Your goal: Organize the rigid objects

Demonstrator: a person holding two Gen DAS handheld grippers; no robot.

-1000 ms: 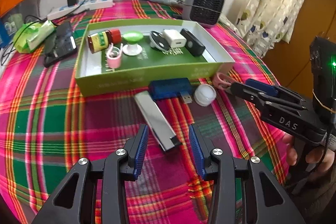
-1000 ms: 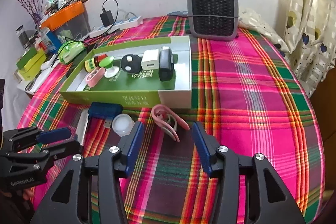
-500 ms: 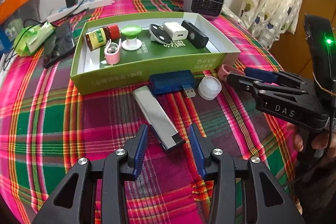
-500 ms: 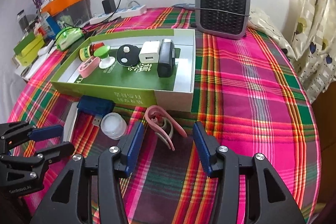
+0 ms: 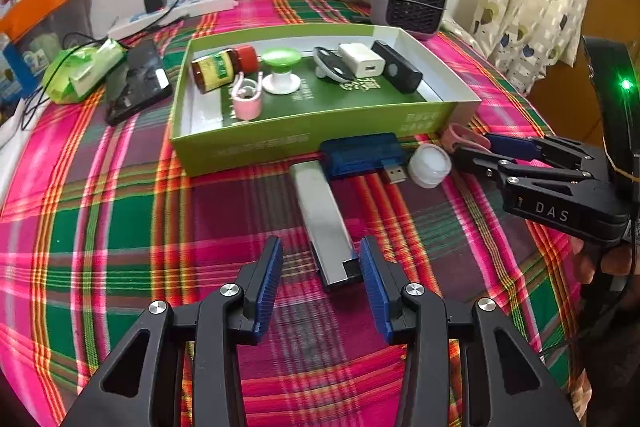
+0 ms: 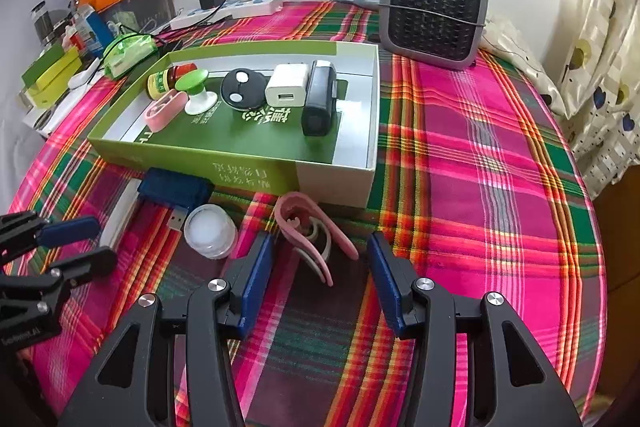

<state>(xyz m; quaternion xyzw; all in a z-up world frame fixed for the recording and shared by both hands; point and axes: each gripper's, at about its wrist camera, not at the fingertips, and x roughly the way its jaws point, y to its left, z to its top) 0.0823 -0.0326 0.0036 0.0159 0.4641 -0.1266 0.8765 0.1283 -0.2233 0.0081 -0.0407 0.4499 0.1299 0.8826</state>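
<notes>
A green box (image 5: 304,143) (image 6: 192,157) on the plaid cloth holds a small bottle (image 5: 216,69), a pink clip, a green-topped knob, a black round fob, a white charger (image 6: 288,89) and a black stick (image 6: 320,101). In front of it lie a silver bar (image 5: 324,223), a blue USB device (image 5: 360,155) (image 6: 174,187), a white round cap (image 5: 430,165) (image 6: 210,229) and a pink clip (image 6: 308,235). My left gripper (image 5: 320,267) is open, its fingers either side of the silver bar's near end. My right gripper (image 6: 320,267) is open around the pink clip's near end.
A grey fan heater (image 6: 434,11) stands behind the box. A power strip (image 5: 172,13), a phone (image 5: 138,83) and a green packet (image 5: 80,71) lie at the back left. Curtains (image 6: 600,67) hang at the right past the table's edge.
Both grippers have moved forward and lower: the left one now straddles the silver bar's near end, the right one has closed in on the pink clip. Nothing on the table has moved.
</notes>
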